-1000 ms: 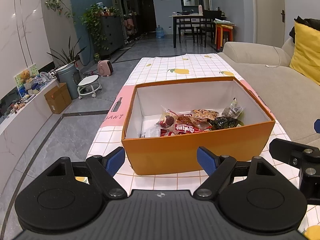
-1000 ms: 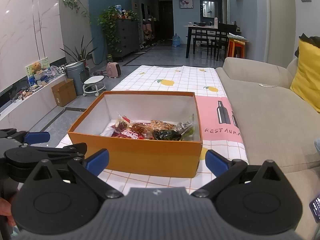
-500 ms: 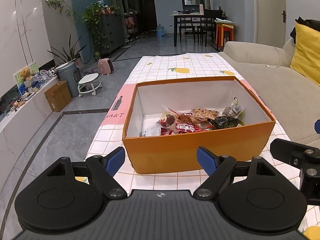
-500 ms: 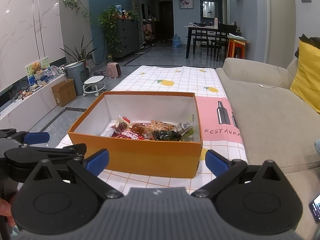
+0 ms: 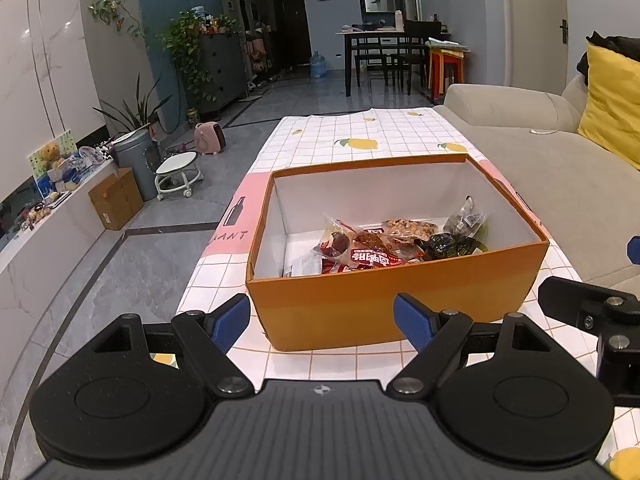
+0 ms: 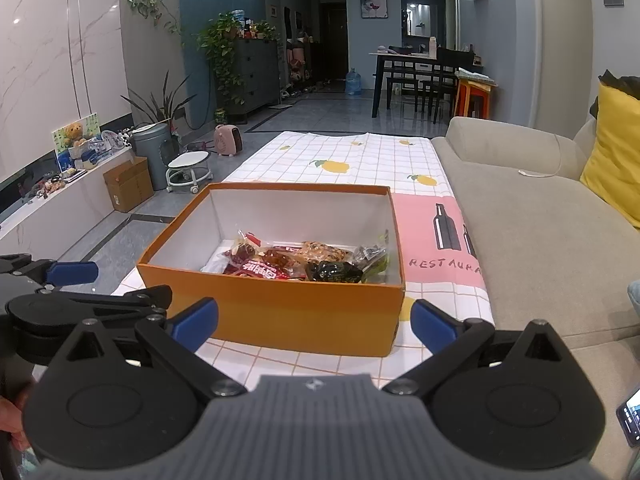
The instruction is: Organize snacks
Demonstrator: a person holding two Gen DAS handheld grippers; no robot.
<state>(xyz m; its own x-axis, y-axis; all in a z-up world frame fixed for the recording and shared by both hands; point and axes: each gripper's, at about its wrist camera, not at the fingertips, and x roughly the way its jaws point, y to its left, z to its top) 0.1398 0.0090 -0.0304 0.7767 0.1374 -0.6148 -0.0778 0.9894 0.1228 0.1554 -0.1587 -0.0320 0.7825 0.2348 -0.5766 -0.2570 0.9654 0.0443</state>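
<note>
An open orange box [image 5: 396,300] [image 6: 288,316] with a white inside stands on a checked tablecloth [image 5: 360,140] [image 6: 340,152]. Several snack packets lie in it: a red packet [image 5: 370,256] [image 6: 256,270], a dark wrapped one [image 5: 450,245] [image 6: 332,271], a nut-coloured one [image 5: 408,226] [image 6: 320,251]. My left gripper [image 5: 322,318] is open and empty, just in front of the box's near wall. My right gripper [image 6: 314,322] is open and empty, also just before the near wall. The left gripper shows at the left of the right wrist view [image 6: 72,274].
A beige sofa [image 5: 540,168] [image 6: 540,208] with a yellow cushion [image 5: 612,108] runs along the table's right side. Floor drops off at the left, with a cardboard box [image 5: 116,200], a bin [image 5: 134,156] and a small white stool [image 5: 178,174]. A dining table [image 5: 396,52] stands far behind.
Both views have shifted very slightly; the box sits marginally farther from the cameras. Both grippers remain open and empty.
</note>
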